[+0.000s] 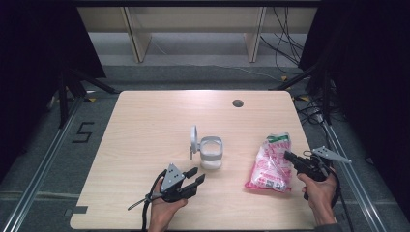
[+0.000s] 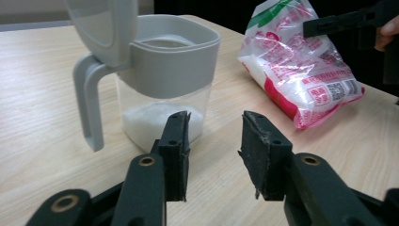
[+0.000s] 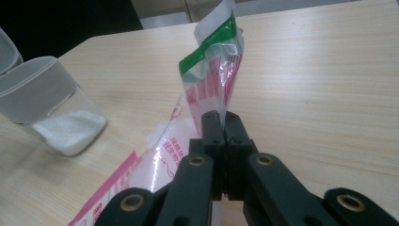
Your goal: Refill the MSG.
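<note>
A clear jar with a grey rim (image 1: 211,152) stands mid-table, its lid (image 1: 193,139) flipped up on the left. White powder fills the bottom of the jar (image 2: 162,84), which also appears at the left of the right gripper view (image 3: 44,106). A pink and white plastic bag (image 1: 270,164) with a green top lies to its right. My right gripper (image 1: 290,157) is shut on the bag (image 3: 214,82) near its upper end. My left gripper (image 1: 194,177) stands open in front of the jar, jaws apart (image 2: 214,155) with nothing between them. The bag (image 2: 301,61) lies right of the jar.
A dark round grommet hole (image 1: 237,103) sits near the table's far edge. Bare wood (image 1: 145,125) spreads to the left and behind the jar. Cables and stand legs lie on the floor (image 1: 300,72) beyond the table.
</note>
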The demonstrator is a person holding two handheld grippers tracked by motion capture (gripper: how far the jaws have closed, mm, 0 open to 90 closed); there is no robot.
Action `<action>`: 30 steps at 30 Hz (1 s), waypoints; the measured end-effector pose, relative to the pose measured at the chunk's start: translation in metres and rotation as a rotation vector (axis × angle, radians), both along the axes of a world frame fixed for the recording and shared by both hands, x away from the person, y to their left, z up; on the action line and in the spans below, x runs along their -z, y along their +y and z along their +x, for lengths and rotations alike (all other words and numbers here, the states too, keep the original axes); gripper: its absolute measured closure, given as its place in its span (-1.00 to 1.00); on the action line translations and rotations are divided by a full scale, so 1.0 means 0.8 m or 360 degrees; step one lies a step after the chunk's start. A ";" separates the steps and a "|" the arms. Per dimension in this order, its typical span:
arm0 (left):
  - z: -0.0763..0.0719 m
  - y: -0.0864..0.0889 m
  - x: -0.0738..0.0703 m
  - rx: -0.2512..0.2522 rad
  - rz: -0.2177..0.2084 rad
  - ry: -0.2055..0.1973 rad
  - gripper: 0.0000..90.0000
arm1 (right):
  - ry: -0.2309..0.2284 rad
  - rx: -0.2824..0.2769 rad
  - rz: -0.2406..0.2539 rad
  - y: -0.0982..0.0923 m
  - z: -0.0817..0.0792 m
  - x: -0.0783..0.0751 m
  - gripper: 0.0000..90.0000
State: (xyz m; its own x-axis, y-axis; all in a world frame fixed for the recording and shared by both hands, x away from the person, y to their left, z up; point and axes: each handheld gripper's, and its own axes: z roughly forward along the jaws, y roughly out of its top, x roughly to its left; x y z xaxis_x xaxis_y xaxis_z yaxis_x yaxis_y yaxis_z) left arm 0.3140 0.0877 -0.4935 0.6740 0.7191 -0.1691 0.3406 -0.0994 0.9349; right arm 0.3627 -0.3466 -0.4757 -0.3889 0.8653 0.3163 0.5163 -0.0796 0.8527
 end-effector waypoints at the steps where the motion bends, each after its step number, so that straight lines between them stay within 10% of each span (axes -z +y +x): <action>1: 0.001 0.001 0.001 -0.0001 -0.0001 0.0002 0.34 | -0.0020 -0.0008 -0.0062 -0.003 0.001 0.000 1.00; 11: 0.004 0.015 0.001 -0.0077 0.0007 0.0012 0.24 | 0.0003 0.0190 -0.0257 0.006 -0.007 -0.012 0.62; 16: 0.006 0.023 0.000 -0.0114 0.0006 0.0016 0.18 | -0.0145 0.0311 -0.0272 0.003 -0.015 -0.024 0.28; 30: 0.015 0.052 -0.010 -0.0207 -0.0021 -0.0015 0.09 | -0.0227 0.0039 -0.0254 0.063 -0.030 -0.031 -0.02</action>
